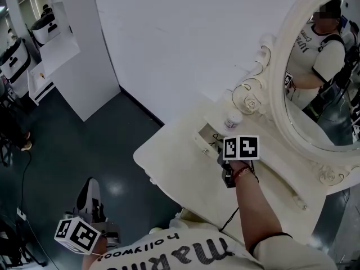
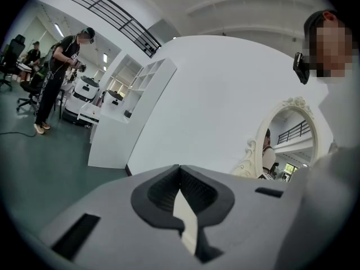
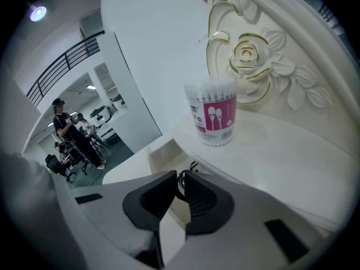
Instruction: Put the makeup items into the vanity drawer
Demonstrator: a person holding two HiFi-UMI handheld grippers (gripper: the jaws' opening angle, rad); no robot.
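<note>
Grippers at vanity drawer [image 1: 209, 135]
Right gripper [image 3: 180, 175]: fingers [image 3: 205, 201] pinch thin dark item [image 3: 181, 177], too small to identify; left gripper [image 2: 179, 169]: fingers [image 2: 199, 194] pressed together.

The vanity drawer [image 1: 206, 135] stands pulled open at the front of the cream vanity top, a shallow cream recess with a dark, thin object lying inside it. A clear round tub of cotton swabs [image 3: 212, 116] with a pink-and-white label stands upright on the raised shelf behind the drawer, just below the carved rose. A thin black looped item [image 3: 191, 165] shows at the tips of the right gripper [image 3: 180, 174], over the drawer; whether it is gripped or lies in the drawer cannot be determined.
</note>
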